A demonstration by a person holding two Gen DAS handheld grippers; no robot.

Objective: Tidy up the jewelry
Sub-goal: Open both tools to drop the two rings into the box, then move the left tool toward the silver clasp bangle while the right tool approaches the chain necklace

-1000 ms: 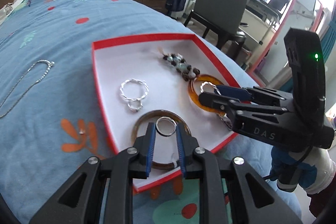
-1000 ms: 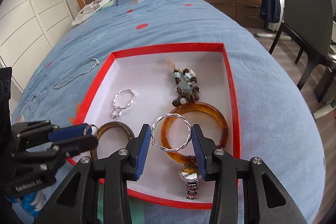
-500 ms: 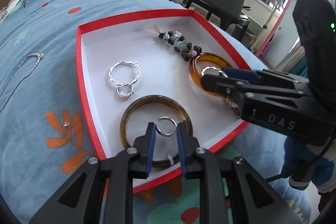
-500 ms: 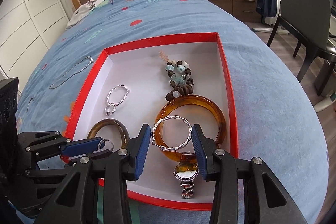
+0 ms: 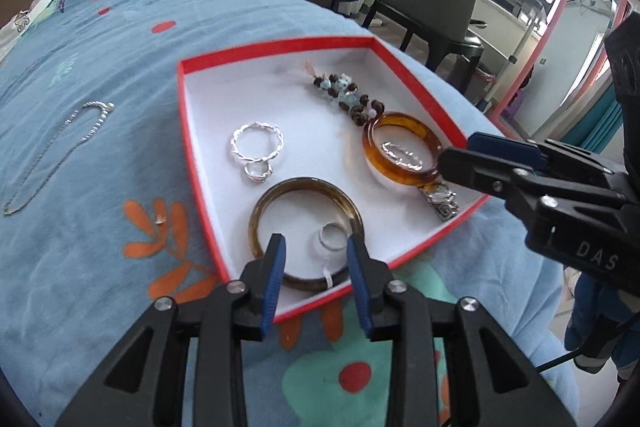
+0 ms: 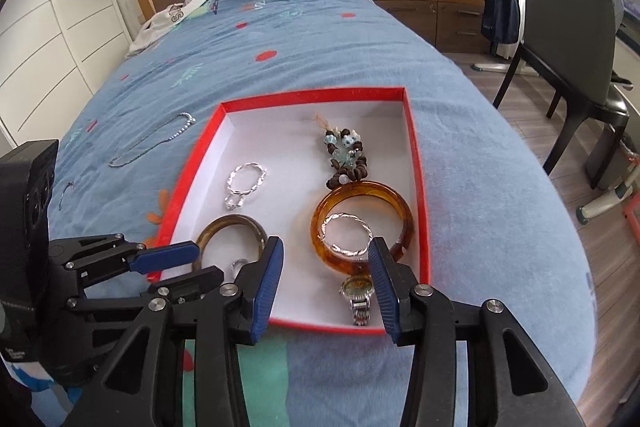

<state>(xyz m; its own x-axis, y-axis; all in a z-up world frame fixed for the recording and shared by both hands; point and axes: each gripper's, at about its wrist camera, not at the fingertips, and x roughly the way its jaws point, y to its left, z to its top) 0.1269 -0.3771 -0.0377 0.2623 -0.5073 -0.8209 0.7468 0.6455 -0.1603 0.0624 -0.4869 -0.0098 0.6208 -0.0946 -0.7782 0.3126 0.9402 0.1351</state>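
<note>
Nearest, left gripper (image 5: 316, 259) hangs over the near edge of the red-rimmed box (image 5: 280, 47). Its jaws are opening; the small silver ring (image 5: 332, 237) lies between the blue pads but clear of both, resting on the white floor inside the dark bangle (image 5: 306, 231). Judged: nesting the ring inside the bangle keeps small pieces grouped and the floor uncrowded.

Right gripper (image 6: 326, 271) stands just to the right, also at the near edge. Jaws opening, pads touching nothing. The twisted silver bracelet (image 6: 346, 233) sits beyond the fingertips inside the amber bangle (image 6: 362, 223), same nesting logic. A watch (image 6: 358, 293) lies at the near rim, touching the amber bangle.

Mid box: a second twisted silver bracelet (image 5: 258, 143) with a small ring (image 5: 258, 171) touching it, left of centre. Farther right, a beaded strand (image 5: 344, 97) runs up from the amber bangle.

Outside the box, far left on the blue bedspread (image 6: 280, 35), a silver chain (image 6: 154, 139) is not yet boxed. Likely the next piece.
</note>
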